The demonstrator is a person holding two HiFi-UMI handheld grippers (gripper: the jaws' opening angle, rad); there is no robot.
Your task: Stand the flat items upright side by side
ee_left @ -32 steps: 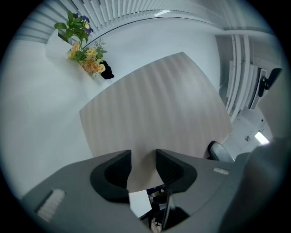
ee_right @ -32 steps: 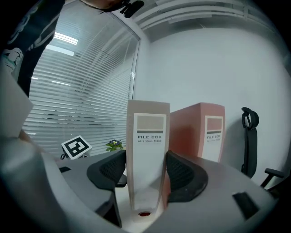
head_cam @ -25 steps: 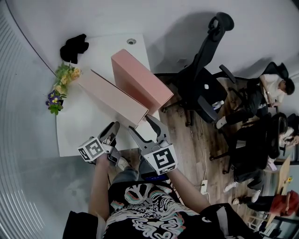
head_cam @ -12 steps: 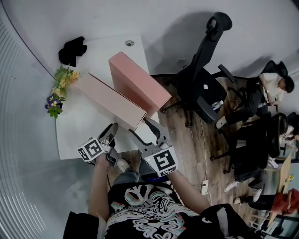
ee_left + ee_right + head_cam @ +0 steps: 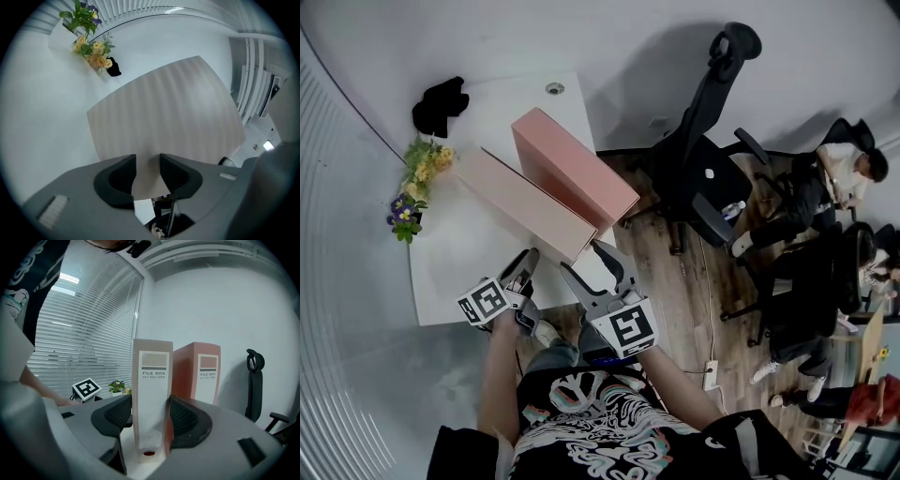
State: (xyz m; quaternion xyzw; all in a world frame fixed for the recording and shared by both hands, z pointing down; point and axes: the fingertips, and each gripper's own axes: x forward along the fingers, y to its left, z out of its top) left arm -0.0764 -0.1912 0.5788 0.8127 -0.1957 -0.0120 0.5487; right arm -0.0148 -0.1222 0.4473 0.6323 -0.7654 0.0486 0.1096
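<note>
left gripper: jaws closing. I see nothing pinched between them, only a narrow gap still showing.
left gripper aim: I'm looking straight at the broad side face of the near file box through that gap. In the head view the jaws sit just beside that face, near the front edge of the tabletop.
right gripper: jaws clamped on the near file box. I see a pad against each side of its narrow labelled spine, low down near the finger hole.
near file box: upright on the tabletop, spine end toward me at the front edge, long body running back toward the wall.
far file box: also upright, just to the right of the near one, parallel and slightly further back. There is a narrow gap between them in the head view. No gripper on it.
labels: in the right gripper view I read "FILE BOX" on both spines.
flowers: at the left edge of the tabletop, well apart from the boxes.
black object: far left corner of the tabletop. I can't tell what it is.
office chair: on the wood floor right of the tabletop.
background: seated people at the far right of the head view.
</note>
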